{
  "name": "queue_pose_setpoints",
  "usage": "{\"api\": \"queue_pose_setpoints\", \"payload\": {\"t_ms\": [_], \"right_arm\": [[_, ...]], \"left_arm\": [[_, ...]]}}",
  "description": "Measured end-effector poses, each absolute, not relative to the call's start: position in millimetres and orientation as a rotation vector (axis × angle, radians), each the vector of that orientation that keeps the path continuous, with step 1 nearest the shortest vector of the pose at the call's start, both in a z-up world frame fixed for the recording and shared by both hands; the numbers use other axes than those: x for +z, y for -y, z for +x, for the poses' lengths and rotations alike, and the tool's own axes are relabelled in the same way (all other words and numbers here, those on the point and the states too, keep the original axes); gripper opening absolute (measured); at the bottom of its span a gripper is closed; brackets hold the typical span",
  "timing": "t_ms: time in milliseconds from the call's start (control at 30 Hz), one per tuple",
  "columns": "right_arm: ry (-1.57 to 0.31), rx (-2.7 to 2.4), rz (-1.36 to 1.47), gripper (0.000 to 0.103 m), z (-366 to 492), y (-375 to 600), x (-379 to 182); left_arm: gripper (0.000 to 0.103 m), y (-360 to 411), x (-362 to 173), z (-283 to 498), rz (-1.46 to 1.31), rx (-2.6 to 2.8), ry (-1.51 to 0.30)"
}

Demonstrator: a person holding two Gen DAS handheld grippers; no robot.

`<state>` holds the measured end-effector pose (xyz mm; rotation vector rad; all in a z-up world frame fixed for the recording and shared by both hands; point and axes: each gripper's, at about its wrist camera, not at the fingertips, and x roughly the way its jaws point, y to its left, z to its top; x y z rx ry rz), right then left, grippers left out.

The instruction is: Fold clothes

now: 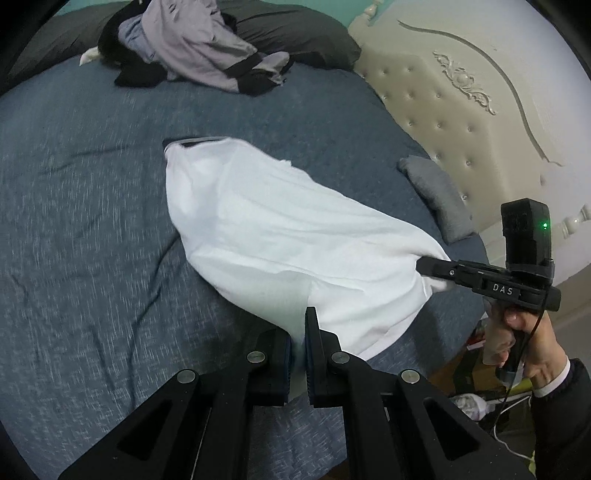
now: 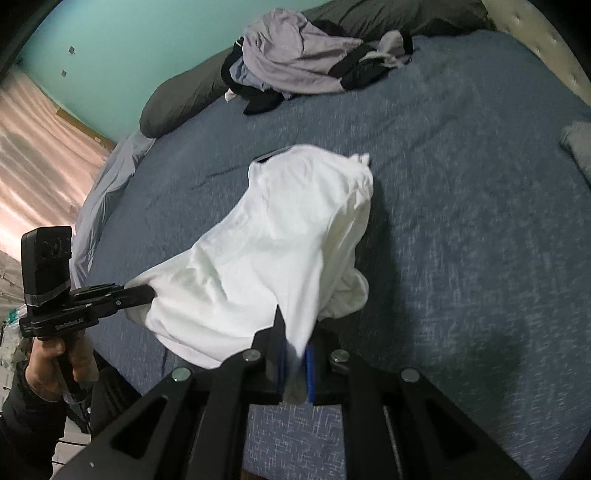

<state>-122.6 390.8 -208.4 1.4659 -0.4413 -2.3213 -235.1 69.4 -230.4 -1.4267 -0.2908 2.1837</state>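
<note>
A white garment hangs stretched between both grippers, its near edge lifted off the blue bed. Its far end, with a dark collar trim, still touches the sheet. My left gripper is shut on the near hem, cloth pinched between its blue pads. In the left wrist view my right gripper is shut on the garment's right corner. The right wrist view shows the white garment draped from my right gripper, which is shut on the cloth. My left gripper pinches the left corner there.
A pile of lavender and black clothes lies at the far side against dark grey pillows. A folded grey item sits by the cream tufted headboard. A teal wall and a curtain lie to the left.
</note>
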Motion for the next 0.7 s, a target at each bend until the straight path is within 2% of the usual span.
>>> {"api": "queue_pose_setpoints", "payload": {"t_ms": [700], "right_arm": [[0.350,-2.481,1.321,0.007,-144.7,-442.4,-115.6]], "left_arm": [[0.006,-130.4,-139.2,-274.9,-1.304,2.220,0.204]]}}
